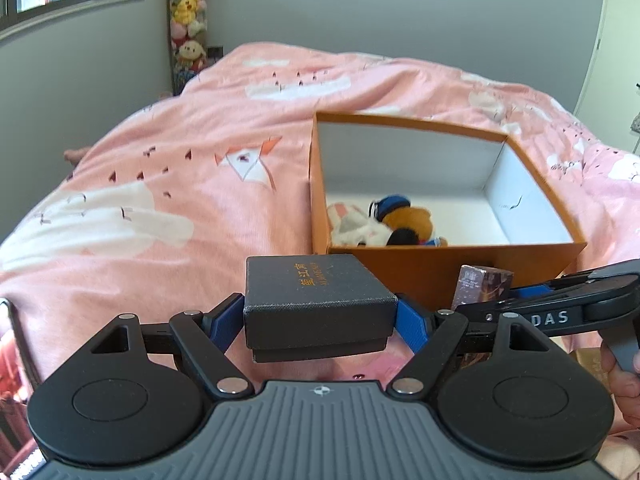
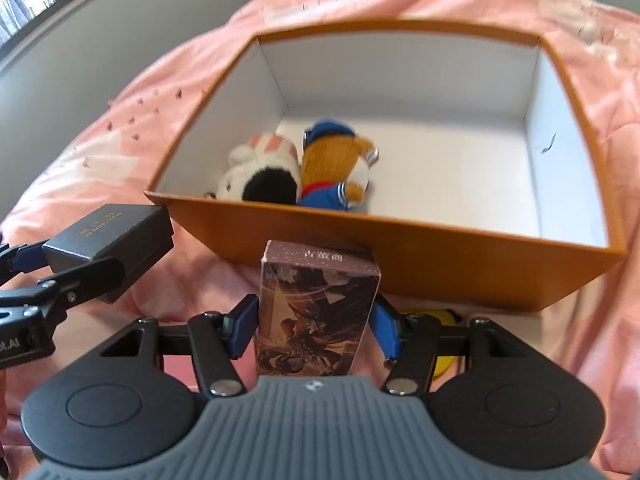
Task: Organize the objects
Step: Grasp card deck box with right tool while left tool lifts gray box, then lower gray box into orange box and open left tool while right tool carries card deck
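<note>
My left gripper [image 1: 320,314] is shut on a dark grey lidded box [image 1: 320,292] with gold lettering, held above the pink bedspread [image 1: 180,184]. My right gripper [image 2: 316,320] is shut on an upright brown card box [image 2: 316,312] with printed artwork, its blue pads against both sides. Both are just in front of the near wall of an open orange box [image 2: 400,248] with a white inside. In the orange box's near left corner lie a white striped plush [image 2: 260,168] and a brown bear plush in blue [image 2: 336,168]. In the right wrist view the dark grey box [image 2: 116,232] hangs at the left.
The orange box [image 1: 440,268] sits on a bed that fills both views, and most of its floor is bare. A yellow object [image 2: 444,360] lies on the bedspread under my right gripper. Stacked plush toys [image 1: 188,20] stand in the far corner by a window. A hand [image 1: 624,384] shows at the right edge.
</note>
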The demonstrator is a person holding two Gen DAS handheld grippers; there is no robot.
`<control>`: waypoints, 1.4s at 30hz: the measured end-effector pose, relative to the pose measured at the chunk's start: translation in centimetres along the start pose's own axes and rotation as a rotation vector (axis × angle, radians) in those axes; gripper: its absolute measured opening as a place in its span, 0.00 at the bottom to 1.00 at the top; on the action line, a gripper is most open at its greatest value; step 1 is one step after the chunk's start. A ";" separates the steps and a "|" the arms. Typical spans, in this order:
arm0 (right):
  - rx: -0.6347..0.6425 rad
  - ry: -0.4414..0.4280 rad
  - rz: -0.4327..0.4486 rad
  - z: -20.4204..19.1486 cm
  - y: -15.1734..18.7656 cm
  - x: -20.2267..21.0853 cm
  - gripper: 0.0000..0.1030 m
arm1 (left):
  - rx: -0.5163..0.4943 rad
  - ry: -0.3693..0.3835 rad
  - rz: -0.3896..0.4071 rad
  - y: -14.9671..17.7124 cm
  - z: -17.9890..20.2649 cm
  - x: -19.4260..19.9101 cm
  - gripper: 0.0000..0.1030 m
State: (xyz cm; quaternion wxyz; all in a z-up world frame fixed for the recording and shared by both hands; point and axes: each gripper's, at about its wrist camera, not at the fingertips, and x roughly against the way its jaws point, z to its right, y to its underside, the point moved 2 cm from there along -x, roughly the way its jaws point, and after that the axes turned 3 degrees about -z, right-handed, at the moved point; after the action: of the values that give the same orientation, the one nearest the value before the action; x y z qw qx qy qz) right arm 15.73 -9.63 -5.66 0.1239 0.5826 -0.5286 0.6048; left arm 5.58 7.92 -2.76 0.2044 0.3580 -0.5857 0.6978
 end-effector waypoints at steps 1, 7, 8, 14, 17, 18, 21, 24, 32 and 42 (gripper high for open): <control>-0.002 -0.005 0.016 0.1 0.0 0.6 0.60 | -0.002 0.001 0.012 -0.1 0.1 0.4 0.89; -0.012 -0.035 0.099 -0.4 -0.1 3.2 0.60 | 0.000 0.041 0.062 -1.0 0.9 2.2 0.89; -0.016 -0.043 0.111 -0.3 -0.1 3.7 0.60 | 0.001 0.052 0.065 -1.2 1.0 2.4 0.89; -0.054 -0.102 0.157 0.5 -0.9 6.6 0.60 | -0.037 0.092 0.099 -3.0 2.2 3.0 0.89; -0.070 -0.127 0.177 1.3 -1.8 7.7 0.60 | -0.049 0.119 0.116 -4.6 2.6 2.8 0.89; -0.074 -0.134 0.182 1.5 -2.2 8.0 0.60 | -0.056 0.122 0.123 -5.2 2.8 2.6 0.89; -0.082 -0.144 0.188 2.3 -3.4 8.6 0.60 | -0.072 0.138 0.133 -7.2 3.3 1.5 0.89; -0.082 -0.140 0.197 3.1 -4.8 8.7 0.60 | -0.074 0.155 0.133 -9.1 3.9 -0.4 0.89; -0.115 -0.100 0.182 6.3 -8.7 6.7 0.60 | -0.005 0.175 0.047 -13.0 5.4 -7.9 0.89; -0.127 -0.068 0.100 9.3 -11.0 1.9 0.60 | -0.113 0.032 -0.118 -13.8 7.3 -16.5 0.89</control>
State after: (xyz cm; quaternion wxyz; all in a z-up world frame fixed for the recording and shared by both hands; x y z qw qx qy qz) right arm 28.95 -13.29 -0.77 0.1119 0.5667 -0.5982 0.5554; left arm 28.03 6.29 -5.26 0.2743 0.3686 -0.5986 0.6562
